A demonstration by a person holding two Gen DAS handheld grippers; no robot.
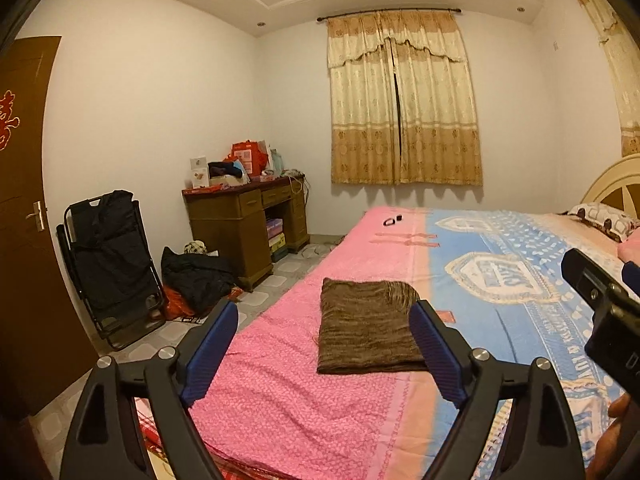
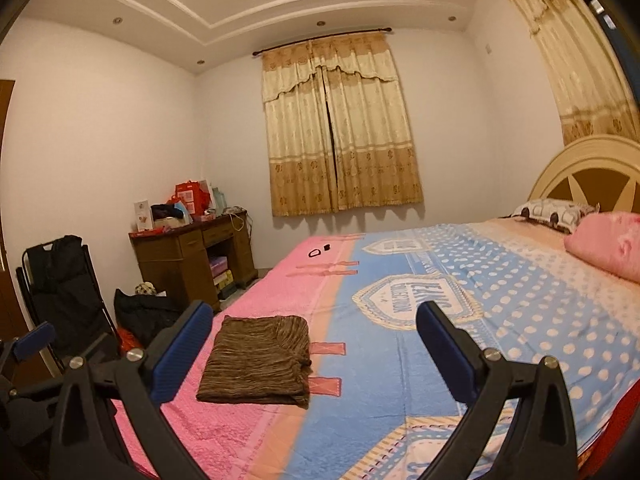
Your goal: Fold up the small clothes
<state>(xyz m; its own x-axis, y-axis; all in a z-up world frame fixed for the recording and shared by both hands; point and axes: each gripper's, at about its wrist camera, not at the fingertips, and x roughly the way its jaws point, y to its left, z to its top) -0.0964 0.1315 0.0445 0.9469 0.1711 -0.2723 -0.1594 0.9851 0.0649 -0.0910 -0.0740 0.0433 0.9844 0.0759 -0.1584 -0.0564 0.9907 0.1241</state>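
- Brown striped garment (image 1: 370, 328), folded into a flat rectangle, lies on the pink part of the bedspread (image 1: 280, 380); one short edge shows a bunched fold at the far right corner.
- Left claw (image 1: 324, 348): blue pads stand wide apart, nothing between them touching either pad. The garment sits just ahead, its right edge passing behind the right pad (image 1: 436, 352) in the left wrist view. Whether pad and cloth touch cannot be told.
- Right claw (image 2: 314, 352): pads spread wide and empty. The garment (image 2: 258, 362) lies ahead and toward its left pad (image 2: 182, 354), low between the fingers, not gripped.
- Right claw body (image 1: 600, 300) shows at the right edge of the left wrist view, beside the left claw; part of a hand (image 1: 618, 420) below it.
- Beyond the right claw: blue dotted blanket section (image 2: 460, 320) with a crest print, then a pink pillow (image 2: 608, 248) and a patterned pillow (image 2: 552, 210) at the cream headboard (image 2: 592, 168).
- Far ahead of both claws: small black items (image 1: 394, 221) on the pink edge of the bed, well apart from the garment.
- To the left of the claws: wooden desk (image 1: 244, 224) piled with boxes, a black folding chair (image 1: 108, 264), dark clothes on the floor (image 1: 196, 276).
- Back wall: closed tan curtains (image 1: 404, 100).
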